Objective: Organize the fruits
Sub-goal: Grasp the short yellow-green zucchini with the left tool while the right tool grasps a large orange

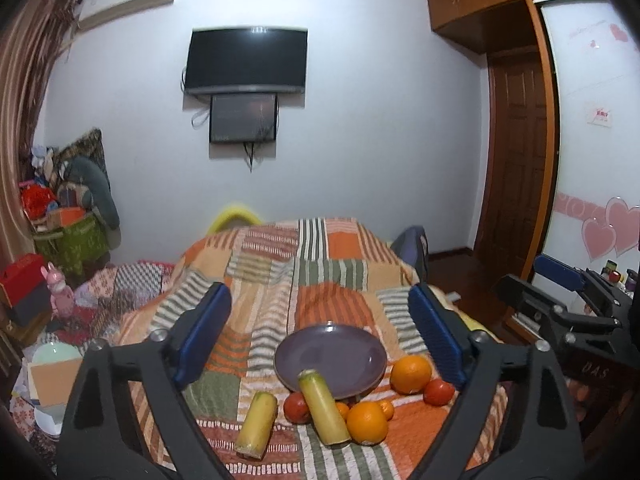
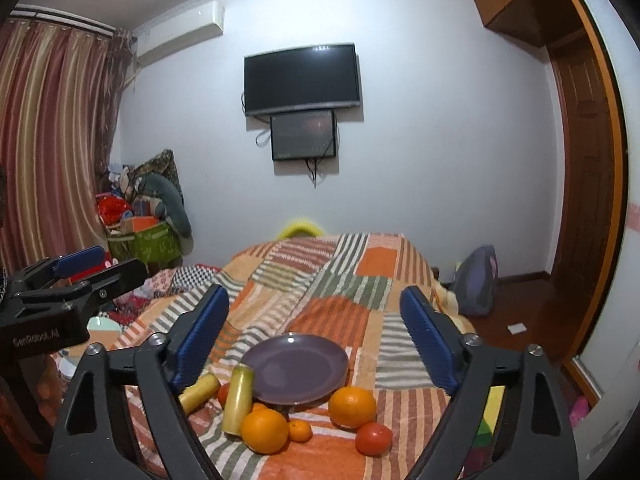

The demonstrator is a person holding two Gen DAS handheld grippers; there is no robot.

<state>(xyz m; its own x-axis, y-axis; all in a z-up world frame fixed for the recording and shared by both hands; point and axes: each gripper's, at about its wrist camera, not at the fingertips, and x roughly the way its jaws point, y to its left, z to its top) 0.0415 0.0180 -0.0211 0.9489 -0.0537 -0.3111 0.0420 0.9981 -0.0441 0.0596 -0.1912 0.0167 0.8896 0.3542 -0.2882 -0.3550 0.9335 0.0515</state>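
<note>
Both hand-held grippers (image 1: pixel 320 340) (image 2: pixel 314 336) wide, empty | fruits (image 1: pixel 367 422) ahead, below, beside plate (image 1: pixel 352 344)

Both wrist cams face fwd, sharing plate (image 1: pixel 330 354) (image 2: pixel 295 367).

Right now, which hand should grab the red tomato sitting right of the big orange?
Right. The red round tomato lies between the open right tool's fingers; from the left tool it sits beside the right finger.

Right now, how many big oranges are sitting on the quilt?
2. One big orange sits at the purple plate's near right edge; the other big orange lies nearer, beside the leaning yellow stick. Small citrus pieces nearby aren't counted, and others could be hidden.
</note>
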